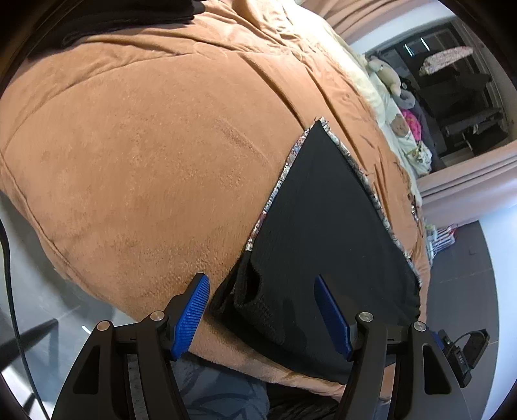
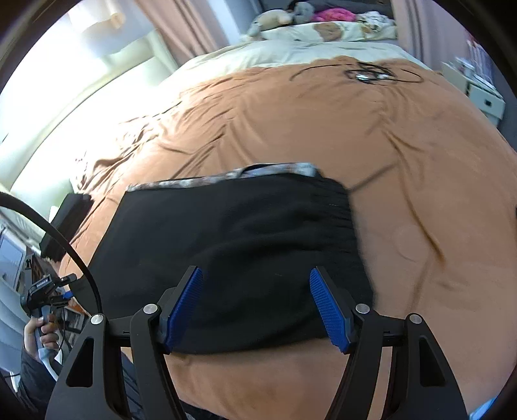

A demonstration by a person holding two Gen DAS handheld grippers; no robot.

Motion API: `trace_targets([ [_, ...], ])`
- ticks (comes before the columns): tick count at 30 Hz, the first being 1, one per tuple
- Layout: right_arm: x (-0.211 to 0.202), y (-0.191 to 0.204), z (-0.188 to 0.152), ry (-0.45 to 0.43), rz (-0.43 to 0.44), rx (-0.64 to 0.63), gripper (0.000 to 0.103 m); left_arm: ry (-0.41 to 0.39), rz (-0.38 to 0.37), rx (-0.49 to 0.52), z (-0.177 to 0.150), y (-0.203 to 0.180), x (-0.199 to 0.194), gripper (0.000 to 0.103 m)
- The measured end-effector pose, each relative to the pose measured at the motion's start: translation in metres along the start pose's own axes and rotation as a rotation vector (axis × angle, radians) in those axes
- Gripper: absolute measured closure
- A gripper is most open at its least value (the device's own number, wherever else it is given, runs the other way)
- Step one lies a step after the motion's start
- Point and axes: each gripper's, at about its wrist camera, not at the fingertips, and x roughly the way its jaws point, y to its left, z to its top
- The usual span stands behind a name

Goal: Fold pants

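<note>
Both hand-held grippers agape; folded pants (image 2: pixel 232 245) near edge hidden behind fingers (image 2: pixel 184 310).

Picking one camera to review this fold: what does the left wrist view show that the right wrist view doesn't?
Only the left wrist view shows the dark bundle of clothing at the bed's far corner. Only the right wrist view shows the person's hand on a handle and the tangled black cord. Both show the folded black pants on the brown plush blanket, with each gripper open: left gripper, right gripper.

No legible text, label, brand or number on anything here.
</note>
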Motion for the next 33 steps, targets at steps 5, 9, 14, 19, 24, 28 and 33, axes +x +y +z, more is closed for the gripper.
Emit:
trace_targets([
  [5, 0.036, 0.026, 0.007, 0.033, 0.038, -0.026, 0.036, -0.034, -0.037, -0.051, -0.01, 0.006, -0.006, 0.034],
  [9, 0.066, 0.039, 0.018, 0.056, 0.063, -0.047, 0.053, -0.041, -0.076, -0.095, -0.02, 0.011, -0.007, 0.034],
  [14, 0.103, 0.072, 0.026, 0.102, 0.079, -0.092, 0.062, -0.03, -0.114, -0.108, -0.028, 0.008, -0.006, 0.035],
  [19, 0.133, 0.093, 0.031, 0.156, 0.08, -0.103, 0.065, -0.033, -0.146, -0.128, -0.031, 0.007, -0.003, 0.041],
  [24, 0.174, 0.111, 0.039, 0.208, 0.043, -0.104, 0.066, -0.059, -0.167, -0.171, -0.027, 0.016, -0.003, 0.049],
  [28, 0.211, 0.119, 0.047, 0.243, -0.005, -0.083, 0.066, -0.072, -0.149, -0.213, -0.028, 0.022, -0.001, 0.063],
  [33, 0.251, 0.117, 0.063, 0.249, -0.082, -0.075, 0.081, -0.091, -0.139, -0.217, -0.028, 0.023, 0.0, 0.066],
])
